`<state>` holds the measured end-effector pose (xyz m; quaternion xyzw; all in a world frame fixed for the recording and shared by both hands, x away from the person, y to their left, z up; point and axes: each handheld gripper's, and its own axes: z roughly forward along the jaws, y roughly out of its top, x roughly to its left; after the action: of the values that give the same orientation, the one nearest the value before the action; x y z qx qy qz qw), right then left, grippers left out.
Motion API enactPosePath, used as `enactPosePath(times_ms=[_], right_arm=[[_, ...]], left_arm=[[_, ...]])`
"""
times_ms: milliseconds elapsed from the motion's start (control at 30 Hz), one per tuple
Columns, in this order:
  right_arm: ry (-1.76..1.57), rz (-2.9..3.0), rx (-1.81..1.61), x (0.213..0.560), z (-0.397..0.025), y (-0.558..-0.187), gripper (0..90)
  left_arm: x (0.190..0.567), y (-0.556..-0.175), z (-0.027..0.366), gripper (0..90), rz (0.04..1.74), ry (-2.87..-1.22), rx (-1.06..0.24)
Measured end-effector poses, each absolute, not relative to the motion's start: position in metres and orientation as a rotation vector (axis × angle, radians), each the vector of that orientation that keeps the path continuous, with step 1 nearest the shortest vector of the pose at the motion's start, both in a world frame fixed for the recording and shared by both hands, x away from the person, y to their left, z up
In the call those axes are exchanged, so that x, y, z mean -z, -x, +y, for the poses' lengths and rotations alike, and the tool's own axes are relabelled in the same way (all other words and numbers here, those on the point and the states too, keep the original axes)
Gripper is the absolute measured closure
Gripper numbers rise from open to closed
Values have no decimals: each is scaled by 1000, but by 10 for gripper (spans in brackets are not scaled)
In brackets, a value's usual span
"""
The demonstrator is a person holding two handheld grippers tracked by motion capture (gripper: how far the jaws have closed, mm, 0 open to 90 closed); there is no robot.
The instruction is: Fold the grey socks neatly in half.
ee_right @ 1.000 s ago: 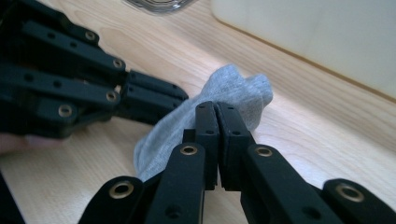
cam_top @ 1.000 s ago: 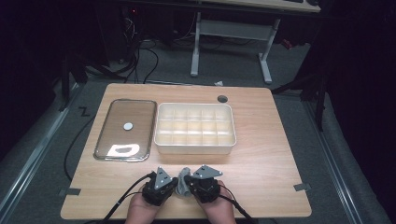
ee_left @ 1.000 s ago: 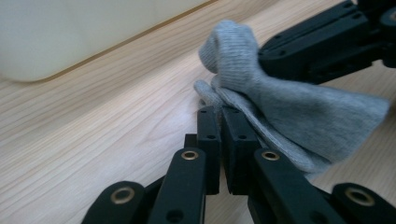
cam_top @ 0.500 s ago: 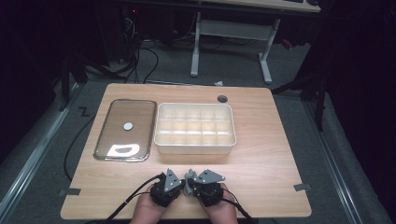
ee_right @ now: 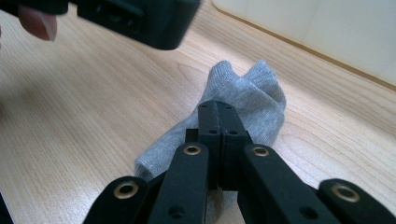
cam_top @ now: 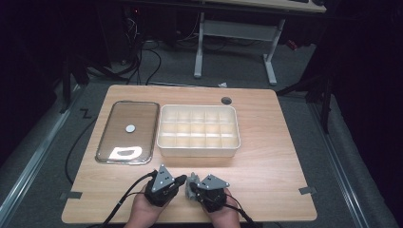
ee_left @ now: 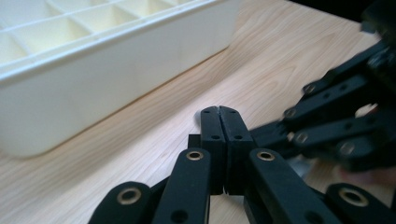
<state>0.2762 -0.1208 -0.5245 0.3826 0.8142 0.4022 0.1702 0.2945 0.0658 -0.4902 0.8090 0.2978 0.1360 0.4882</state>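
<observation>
Your right gripper [ee_right: 218, 108] has its 2 jaws pressed together over a small grey sock [ee_right: 243, 105], which lies bunched on the wooden table [cam_top: 266, 161] near the front edge, between your 2 hands. Whether any fabric is actually pinched between the jaws I cannot tell (the tips sit on top of it, and the cloth bulges past them on both sides).

Your left gripper [ee_left: 219, 112] is closed on nothing, tips low over the bare wood just beside the right one.

The divided white tray [cam_top: 198, 130] stands near, ahead of both grippers, with its clear lid [cam_top: 127, 130] lying to its left.

The risk: if you lift now with only a thin fold caught, the sock will likely slip out. With both tools this close, their linkages could also knock together and drag the sock off the table's front edge.
</observation>
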Motion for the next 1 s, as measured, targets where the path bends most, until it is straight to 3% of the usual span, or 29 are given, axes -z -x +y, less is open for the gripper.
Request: enactPosePath(times_ms=[333, 800, 1000], right_arm=[[-1061, 2316, -1166, 526, -121, -276, 900], [-1059, 2307, -1200, 522, -126, -274, 900], [-994, 2342, -1238, 506, -127, -253, 900]], left_arm=[[497, -312, 30, 896, 718, -2064, -248], [519, -320, 48, 900, 787, -2057, -274], [523, -320, 51, 900, 784, -2048, -282]])
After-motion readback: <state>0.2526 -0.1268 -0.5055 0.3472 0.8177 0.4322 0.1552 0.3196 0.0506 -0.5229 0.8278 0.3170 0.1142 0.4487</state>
